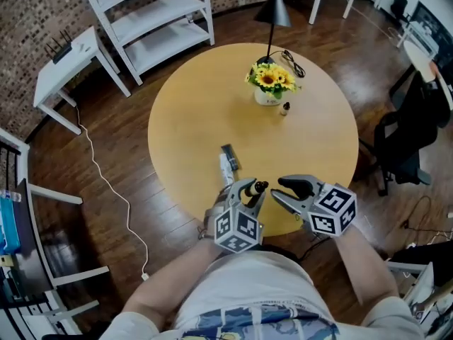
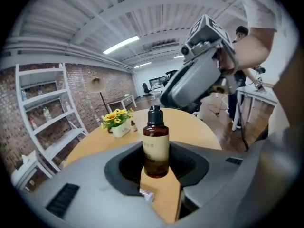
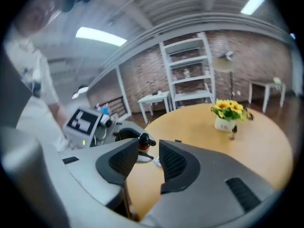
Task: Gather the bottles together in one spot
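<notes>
**Gathering Bottles: One Gripped, Two Apart**

A tube [image 1: 228, 163] lies flat on the table [image 1: 184, 112], just beyond the left gripper [image 2: 156, 167]. That gripper's jaws are narrow and clamped on an amber bottle [image 2: 156, 141] over the near part of the table. The bottle's long axis runs across the jaws, black cap uppermost in the left gripper view. In the head view the cap leans right, toward the right gripper [image 1: 279, 189], whose jaws stand wide and empty. Well across the table a small bottle [image 1: 284, 108] stands upright just beside the flowers [image 1: 269, 80]. The step in hand looks like carrying the amber bottle. The next move likely calls for bringing it to a chosen spot, perhaps by the small bottle, and setting it down base first.
</notes>
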Motion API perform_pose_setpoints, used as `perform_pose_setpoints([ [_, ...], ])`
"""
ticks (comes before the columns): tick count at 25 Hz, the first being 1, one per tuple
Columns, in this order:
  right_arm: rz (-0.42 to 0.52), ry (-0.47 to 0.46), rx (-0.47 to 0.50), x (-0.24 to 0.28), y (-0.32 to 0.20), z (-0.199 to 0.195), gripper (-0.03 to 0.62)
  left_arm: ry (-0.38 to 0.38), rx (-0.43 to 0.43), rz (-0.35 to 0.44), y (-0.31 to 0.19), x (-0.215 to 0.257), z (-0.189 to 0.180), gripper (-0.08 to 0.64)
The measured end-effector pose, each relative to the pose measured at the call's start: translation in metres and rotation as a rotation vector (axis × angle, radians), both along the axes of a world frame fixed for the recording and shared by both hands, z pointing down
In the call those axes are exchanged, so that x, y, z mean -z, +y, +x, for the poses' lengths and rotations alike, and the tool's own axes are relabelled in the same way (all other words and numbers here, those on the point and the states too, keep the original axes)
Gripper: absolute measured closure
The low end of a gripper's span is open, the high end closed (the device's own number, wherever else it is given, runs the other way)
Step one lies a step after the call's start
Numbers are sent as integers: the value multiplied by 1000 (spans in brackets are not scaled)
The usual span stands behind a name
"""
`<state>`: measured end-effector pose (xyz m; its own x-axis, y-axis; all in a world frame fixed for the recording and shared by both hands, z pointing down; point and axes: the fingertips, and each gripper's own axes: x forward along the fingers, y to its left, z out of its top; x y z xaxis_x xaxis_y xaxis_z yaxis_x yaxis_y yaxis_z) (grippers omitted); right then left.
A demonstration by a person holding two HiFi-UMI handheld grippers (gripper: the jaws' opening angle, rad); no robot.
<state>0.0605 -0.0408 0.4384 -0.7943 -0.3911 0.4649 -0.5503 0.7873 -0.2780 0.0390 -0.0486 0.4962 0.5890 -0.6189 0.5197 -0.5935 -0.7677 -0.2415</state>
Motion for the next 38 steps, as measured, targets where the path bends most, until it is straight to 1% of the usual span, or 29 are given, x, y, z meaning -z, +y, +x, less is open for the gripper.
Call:
perform_pose_setpoints([
  [1, -76, -87, -103, 1, 1, -2, 428, -15, 23, 22, 0, 2, -6, 417],
  [2, -137, -155, -183, 2, 4, -6, 428, -30, 36, 45, 1, 3, -10, 417],
  [3, -174, -201, -239, 2, 7, -11, 428, -43, 42, 65, 3, 5, -13, 417],
  [4, -189, -222, -276, 2, 10, -16, 428, -53, 46, 81, 6, 6, -15, 417],
  [7, -199, -222, -335, 0, 19, -29, 428, -69, 46, 115, 15, 7, -17, 417],
  [10, -239, -209, -365, -9, 27, -35, 433, -79, 33, 142, 26, 7, -15, 417],
  [12, -242, -206, -377, -10, 33, -35, 462, -79, 20, 143, 33, 5, -14, 417],
  [14, -229, -198, -372, -11, 38, -34, 492, -76, -1, 135, 39, 3, -13, 417],
  [16, -221, -184, -350, -13, 44, -34, 495, -72, -27, 119, 46, 0, -12, 414],
  [19, -207, -165, -301, -13, 46, -32, 500, -81, -71, 75, 54, -6, -12, 398],
  [22, -122, -108, -228, -6, 37, -27, 500, -63, -77, 18, 57, -11, -19, 391],
  [24, -33, -35, -179, -1, 25, -19, 500, -15, -54, -48, 56, -13, -28, 388],
  [26, 43, 40, -141, -1, 8, -9, 500, 61, -13, -134, 54, -13, -38, 388],
  [28, 80, 89, -120, -5, -15, 4, 500, 143, 32, -206, 51, -9, -48, 388],
  [30, 90, 115, -117, -12, -43, 17, 500, 208, 71, -245, 48, -1, -55, 388],
  [31, 94, 128, -118, -17, -58, 23, 500, 229, 89, -255, 47, 2, -57, 389],
  [35, 125, 189, -118, -34, -117, 39, 500, 269, 169, -301, 43, 6, -68, 389],
  [38, 152, 223, -130, -49, -163, 48, 500, 259, 242, -318, 36, 5, -74, 388],
])
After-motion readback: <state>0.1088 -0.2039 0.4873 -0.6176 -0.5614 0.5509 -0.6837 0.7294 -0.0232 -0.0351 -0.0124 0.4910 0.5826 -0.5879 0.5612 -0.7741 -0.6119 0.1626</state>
